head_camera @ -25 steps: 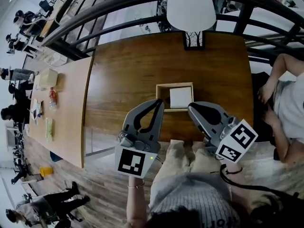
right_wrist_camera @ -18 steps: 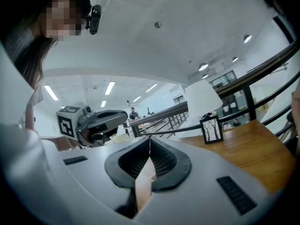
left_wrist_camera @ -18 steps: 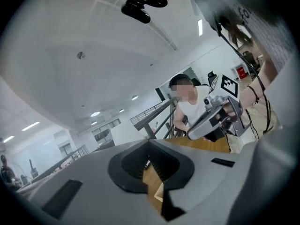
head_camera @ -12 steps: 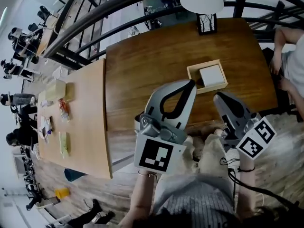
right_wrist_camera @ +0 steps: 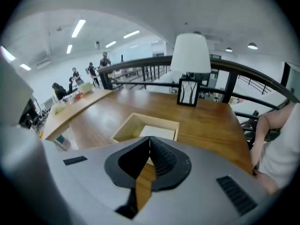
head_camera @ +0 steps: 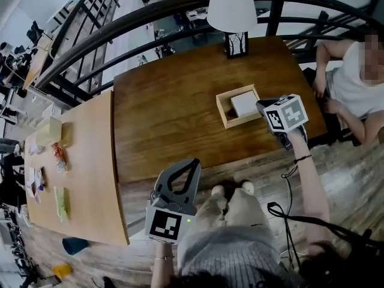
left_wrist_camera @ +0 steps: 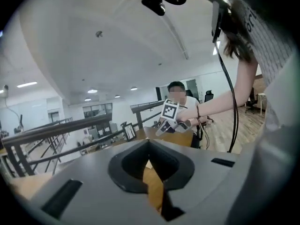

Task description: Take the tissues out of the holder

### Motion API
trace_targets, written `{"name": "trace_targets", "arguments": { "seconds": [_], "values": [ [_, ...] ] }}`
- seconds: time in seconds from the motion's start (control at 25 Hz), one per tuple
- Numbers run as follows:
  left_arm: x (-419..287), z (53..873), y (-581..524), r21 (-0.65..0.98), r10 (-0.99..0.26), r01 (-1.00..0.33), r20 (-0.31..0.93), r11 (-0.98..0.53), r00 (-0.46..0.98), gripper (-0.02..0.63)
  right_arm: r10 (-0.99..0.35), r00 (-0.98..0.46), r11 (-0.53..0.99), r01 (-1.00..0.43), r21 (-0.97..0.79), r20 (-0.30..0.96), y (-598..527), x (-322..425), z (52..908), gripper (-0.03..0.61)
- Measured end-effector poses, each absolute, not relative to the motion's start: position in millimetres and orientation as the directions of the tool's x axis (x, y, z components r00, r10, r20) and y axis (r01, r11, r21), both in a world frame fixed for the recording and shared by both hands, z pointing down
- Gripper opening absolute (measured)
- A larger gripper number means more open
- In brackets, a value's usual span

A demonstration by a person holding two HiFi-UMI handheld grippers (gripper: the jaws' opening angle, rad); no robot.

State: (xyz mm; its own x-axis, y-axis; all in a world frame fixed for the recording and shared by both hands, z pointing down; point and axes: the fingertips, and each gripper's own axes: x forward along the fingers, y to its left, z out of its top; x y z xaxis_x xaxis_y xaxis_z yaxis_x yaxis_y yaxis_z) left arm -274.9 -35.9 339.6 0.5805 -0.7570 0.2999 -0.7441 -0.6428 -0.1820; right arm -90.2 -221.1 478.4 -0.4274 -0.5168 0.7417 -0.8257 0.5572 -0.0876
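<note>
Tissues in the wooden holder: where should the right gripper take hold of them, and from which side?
Probably the tissues' edge that faces the holder's empty part, coming down from above. The stack lies flat, close to the other walls, so only that side leaves room for a jaw. The right gripper is shut and must open first.
</note>
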Motion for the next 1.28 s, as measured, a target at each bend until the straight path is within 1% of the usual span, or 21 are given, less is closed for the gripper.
{"name": "trace_targets", "arguments": {
  "seconds": [0.04,0.16,0.32,0.56,0.64,0.72,0.8,0.84,0.88,0.92,0.96,1.0,1.04,1.08,1.12,1.16,1.2,1.28],
  "values": [
    [-278,348,-37,-0.164,-0.76,-0.757,0.32,-0.632,0.565,0.008,-0.48,-0.393,0.554,-0.829,-0.076,0.784,-230,-84,492,0.012],
    [-279,362,-45,-0.185,-0.762,-0.76,0.363,-0.623,0.537,0.008,-0.383,-0.323,0.564,-0.824,-0.057,0.865,-249,-75,518,0.012],
    [-284,395,-82,-0.097,-0.768,-0.809,0.396,-0.58,0.504,0.008,-0.269,-0.278,0.616,-0.786,-0.057,0.922,-267,-79,537,0.012],
    [-248,470,-188,0.089,-0.761,-0.881,0.469,-0.465,0.449,0.008,-0.067,-0.303,0.687,-0.705,-0.177,0.951,-268,-87,558,0.012],
    [-234,496,-212,0.097,-0.731,-0.885,0.526,-0.455,0.434,0.008,-0.017,-0.303,0.711,-0.674,-0.202,0.953,-264,-92,560,0.012],
    [-222,517,-221,0.071,-0.692,-0.878,0.588,-0.473,0.42,0.008,0.037,-0.337,0.718,-0.646,-0.259,0.941,-257,-100,562,0.012],
    [-215,522,-222,0.085,-0.674,-0.875,0.604,-0.476,0.425,0.008,0.069,-0.383,0.716,-0.624,-0.313,0.921,-250,-112,562,0.012],
    [-215,519,-222,0.095,-0.679,-0.88,0.599,-0.465,0.424,0.008,0.052,-0.414,0.719,-0.616,-0.322,0.909,-250,-116,558,0.012],
    [-219,513,-223,0.098,-0.693,-0.888,0.59,-0.449,0.415,0.008,0.01,-0.474,0.722,-0.606,-0.334,0.88,-253,-120,546,0.012],
    [-225,504,-224,0.098,-0.71,-0.896,0.575,-0.434,0.407,0.008,-0.051,-0.573,0.724,-0.586,-0.365,0.818,-257,-126,525,0.012],
    [-233,492,-224,0.102,-0.727,-0.899,0.553,-0.426,0.407,0.008,-0.128,-0.696,0.727,-0.55,-0.41,0.706,-259,-134,496,0.012],
    [-241,479,-224,0.112,-0.744,-0.898,0.521,-0.426,0.418,0.008,-0.213,-0.808,0.738,-0.502,-0.451,0.55,-259,-144,462,0.012],
    [-248,463,-222,0.126,-0.762,-0.893,0.48,-0.432,0.436,0.008,-0.293,-0.877,0.754,-0.456,-0.472,0.38,-255,-152,428,0.012],
    [-254,447,-220,0.14,-0.779,-0.886,0.431,-0.442,0.456,0.008,-0.358,-0.902,0.767,-0.431,-0.475,0.241,-248,-157,400,0.012],
    [-257,429,-218,0.153,-0.792,-0.876,0.376,-0.458,0.48,0.008,-0.41,-0.898,0.773,-0.434,-0.462,0.158,-238,-160,380,0.012],
    [-257,412,-215,0.163,-0.799,-0.86,0.319,-0.483,0.509,0.008,-0.452,-0.883,0.776,-0.458,-0.433,0.124,-227,-160,369,0.012],
    [-253,396,-211,0.167,-0.797,-0.84,0.267,-0.516,0.542,0.008,-0.488,-0.864,0.777,-0.493,-0.39,0.122,-215,-159,363,0.012],
    [-238,375,-197,0.164,-0.762,-0.786,0.194,-0.596,0.618,0.008,-0.551,-0.821,0.765,-0.568,-0.305,0.149,-188,-155,360,0.012]
  ]
}}
